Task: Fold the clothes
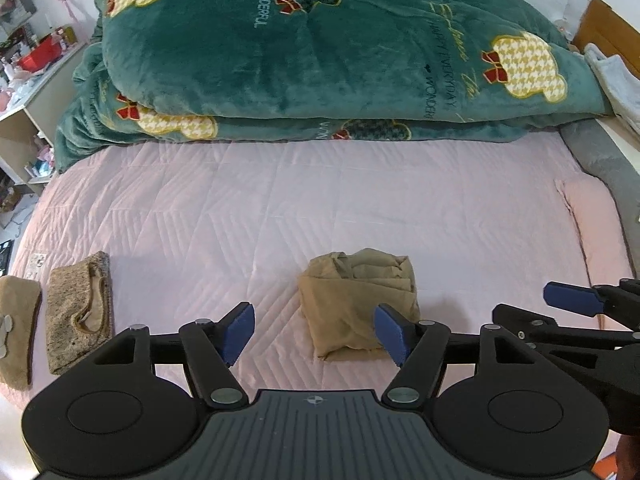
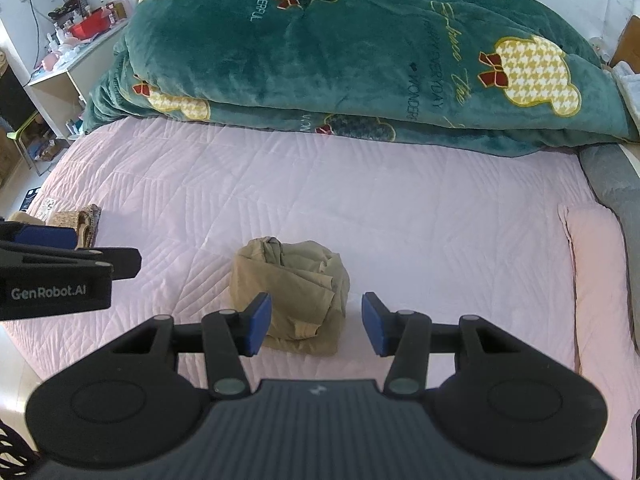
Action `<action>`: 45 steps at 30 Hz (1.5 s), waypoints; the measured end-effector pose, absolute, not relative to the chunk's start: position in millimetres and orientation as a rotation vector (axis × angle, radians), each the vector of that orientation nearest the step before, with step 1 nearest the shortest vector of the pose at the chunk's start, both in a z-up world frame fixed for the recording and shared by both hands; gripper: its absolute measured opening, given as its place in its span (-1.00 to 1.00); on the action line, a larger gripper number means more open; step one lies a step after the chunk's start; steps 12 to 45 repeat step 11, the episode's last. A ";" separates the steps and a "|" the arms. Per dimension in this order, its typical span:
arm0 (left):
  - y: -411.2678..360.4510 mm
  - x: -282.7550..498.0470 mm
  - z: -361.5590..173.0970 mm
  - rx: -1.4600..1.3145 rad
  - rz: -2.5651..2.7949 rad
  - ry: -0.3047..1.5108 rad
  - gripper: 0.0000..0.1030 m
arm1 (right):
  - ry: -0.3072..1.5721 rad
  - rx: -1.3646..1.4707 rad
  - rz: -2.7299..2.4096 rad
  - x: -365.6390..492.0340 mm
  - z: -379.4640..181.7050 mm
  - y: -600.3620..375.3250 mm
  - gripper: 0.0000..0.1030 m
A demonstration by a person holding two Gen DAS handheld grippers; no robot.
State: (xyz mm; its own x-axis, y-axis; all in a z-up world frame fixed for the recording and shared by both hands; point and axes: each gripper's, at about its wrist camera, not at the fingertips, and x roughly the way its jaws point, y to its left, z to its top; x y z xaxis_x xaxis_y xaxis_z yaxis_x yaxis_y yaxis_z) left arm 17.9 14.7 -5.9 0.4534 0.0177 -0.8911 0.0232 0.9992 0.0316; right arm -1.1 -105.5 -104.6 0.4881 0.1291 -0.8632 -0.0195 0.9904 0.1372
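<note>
The khaki garment (image 1: 356,304) lies as a compact folded bundle on the pink quilted bedspread (image 1: 280,208), well short of the green blanket (image 1: 312,52) and apart from the knitted piece (image 1: 78,312) folded off to its left. The left gripper (image 1: 316,334) and the right gripper (image 2: 316,326) both hover just short of the bundle with jaws spread and nothing between them. The fold looks done, so, judging by its loose upper layers, the next step is best done by gripping low on the bundle's near edge and sliding it toward the knitted piece without lifting.
</note>
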 end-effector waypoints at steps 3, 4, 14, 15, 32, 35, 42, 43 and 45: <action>11.4 17.9 -5.9 0.056 -0.010 1.089 0.33 | 1.058 0.115 0.087 -1.7 -105.1 -108.1 -0.03; 10.0 17.7 -5.3 0.063 -0.008 1.081 0.33 | 1.059 0.115 0.087 -1.6 -105.3 -109.1 -0.03; 3.2 17.5 0.6 0.075 -0.010 1.038 0.52 | 1.064 0.109 0.087 -1.5 -107.3 -110.1 -0.03; 3.2 17.5 0.6 0.075 -0.010 1.038 0.52 | 1.064 0.109 0.087 -1.5 -107.3 -110.1 -0.03; 3.2 17.5 0.6 0.075 -0.010 1.038 0.52 | 1.064 0.109 0.087 -1.5 -107.3 -110.1 -0.03; 3.2 17.5 0.6 0.075 -0.010 1.038 0.52 | 1.064 0.109 0.087 -1.5 -107.3 -110.1 -0.03; 3.2 17.5 0.6 0.075 -0.010 1.038 0.52 | 1.064 0.109 0.087 -1.5 -107.3 -110.1 -0.03; 3.2 17.5 0.6 0.075 -0.010 1.038 0.52 | 1.064 0.109 0.087 -1.5 -107.3 -110.1 -0.03; 3.2 17.5 0.6 0.075 -0.010 1.038 0.52 | 1.064 0.109 0.087 -1.5 -107.3 -110.1 -0.03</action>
